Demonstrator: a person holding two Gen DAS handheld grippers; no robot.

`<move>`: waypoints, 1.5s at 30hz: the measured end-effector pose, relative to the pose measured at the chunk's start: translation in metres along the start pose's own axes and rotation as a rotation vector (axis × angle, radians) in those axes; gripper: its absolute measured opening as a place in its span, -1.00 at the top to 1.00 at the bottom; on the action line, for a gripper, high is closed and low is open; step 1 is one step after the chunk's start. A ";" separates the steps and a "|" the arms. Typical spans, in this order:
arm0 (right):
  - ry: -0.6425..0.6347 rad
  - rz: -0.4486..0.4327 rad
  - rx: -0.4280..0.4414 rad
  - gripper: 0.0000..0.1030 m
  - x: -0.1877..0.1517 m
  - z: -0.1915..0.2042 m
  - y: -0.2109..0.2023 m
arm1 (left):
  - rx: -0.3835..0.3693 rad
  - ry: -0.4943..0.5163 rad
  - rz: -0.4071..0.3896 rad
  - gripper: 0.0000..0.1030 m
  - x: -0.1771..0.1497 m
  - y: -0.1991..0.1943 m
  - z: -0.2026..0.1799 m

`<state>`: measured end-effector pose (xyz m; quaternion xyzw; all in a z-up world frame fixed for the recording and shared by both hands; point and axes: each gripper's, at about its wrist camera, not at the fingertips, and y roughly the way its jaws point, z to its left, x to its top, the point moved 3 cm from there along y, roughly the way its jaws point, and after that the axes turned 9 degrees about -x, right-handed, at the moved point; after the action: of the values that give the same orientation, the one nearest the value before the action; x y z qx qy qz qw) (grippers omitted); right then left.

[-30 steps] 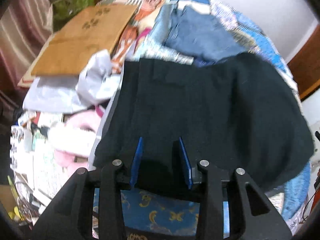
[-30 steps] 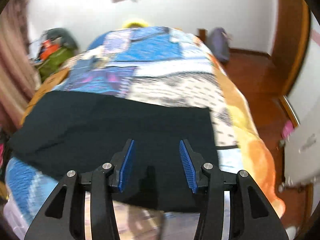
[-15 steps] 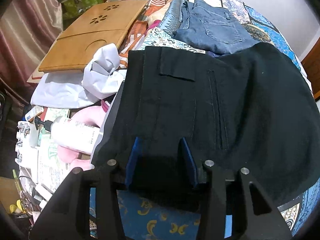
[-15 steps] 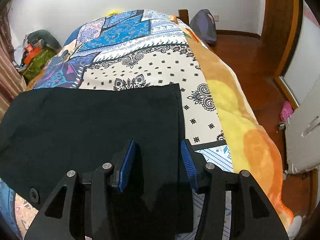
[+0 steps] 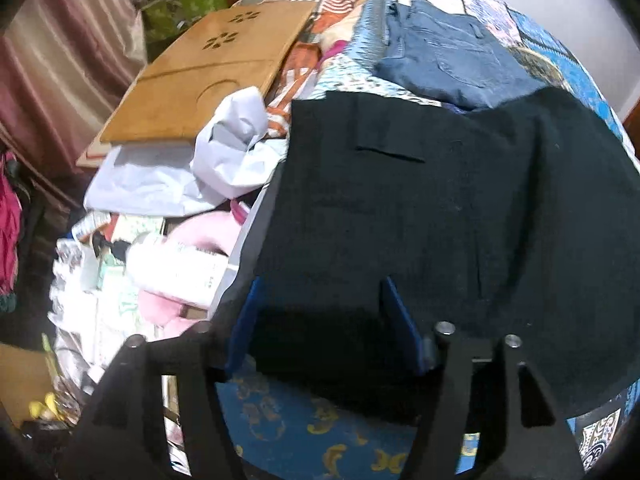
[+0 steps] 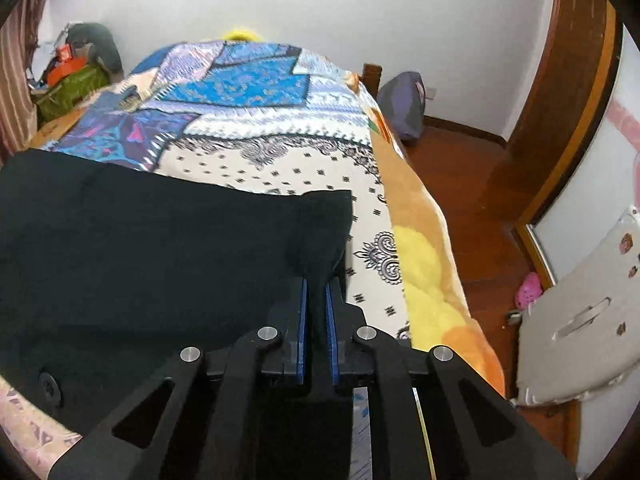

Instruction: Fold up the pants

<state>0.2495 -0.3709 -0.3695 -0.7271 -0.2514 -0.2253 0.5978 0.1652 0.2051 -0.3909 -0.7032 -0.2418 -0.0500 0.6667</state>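
The black pants (image 5: 420,216) lie spread across the patterned bedspread (image 6: 256,92). In the left wrist view my left gripper (image 5: 320,292) is open, its blue pads either side of the near waist edge, with black fabric lying between them. In the right wrist view my right gripper (image 6: 315,292) is shut on the pants (image 6: 160,252), pinching a raised fold of cloth near the leg-end corner. The corner bunches up above the pads.
Folded blue jeans (image 5: 448,52) lie beyond the black pants. A wooden lap tray (image 5: 208,72), white bags (image 5: 228,152), a bottle (image 5: 176,268) and clutter sit to the left. The bed's right edge drops to a wooden floor (image 6: 472,184) with a white panel (image 6: 576,320).
My right gripper has closed on the pants' leg end and lifted a fold. My left gripper stays open and has shifted over the waist edge, with fabric now between its pads.
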 end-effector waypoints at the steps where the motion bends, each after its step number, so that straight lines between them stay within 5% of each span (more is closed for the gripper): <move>1: -0.016 0.017 -0.004 0.86 -0.001 0.003 0.005 | -0.013 -0.013 0.001 -0.32 0.000 0.000 0.003; 6: -0.042 0.059 -0.027 0.81 0.000 0.005 0.012 | 0.005 0.033 -0.001 -0.32 -0.001 -0.003 0.000; 12: 0.028 0.071 -0.036 0.51 0.002 -0.021 -0.020 | 0.053 0.145 -0.036 -0.24 0.009 -0.031 -0.018; 15: 0.083 0.054 0.014 0.16 -0.002 -0.027 -0.044 | 0.012 0.196 -0.088 -0.24 0.017 -0.053 -0.040; 23: 0.273 0.025 0.132 -0.13 -0.034 -0.016 -0.082 | -0.213 0.400 -0.178 -0.24 0.037 -0.098 -0.158; 29: 0.441 0.060 0.152 -0.17 -0.063 -0.012 -0.080 | -0.398 0.551 -0.100 -0.24 0.025 -0.088 -0.259; 37: 0.648 0.153 0.251 -0.18 -0.092 -0.022 -0.050 | -0.388 0.675 0.073 -0.24 -0.011 -0.028 -0.329; 45: 0.709 0.091 0.256 -0.26 -0.083 -0.024 -0.038 | -0.393 0.720 0.057 -0.31 -0.019 -0.020 -0.367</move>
<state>0.1609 -0.3962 -0.3889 -0.5342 -0.0225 -0.4027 0.7430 0.2326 -0.1531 -0.3411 -0.7611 0.0406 -0.3198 0.5628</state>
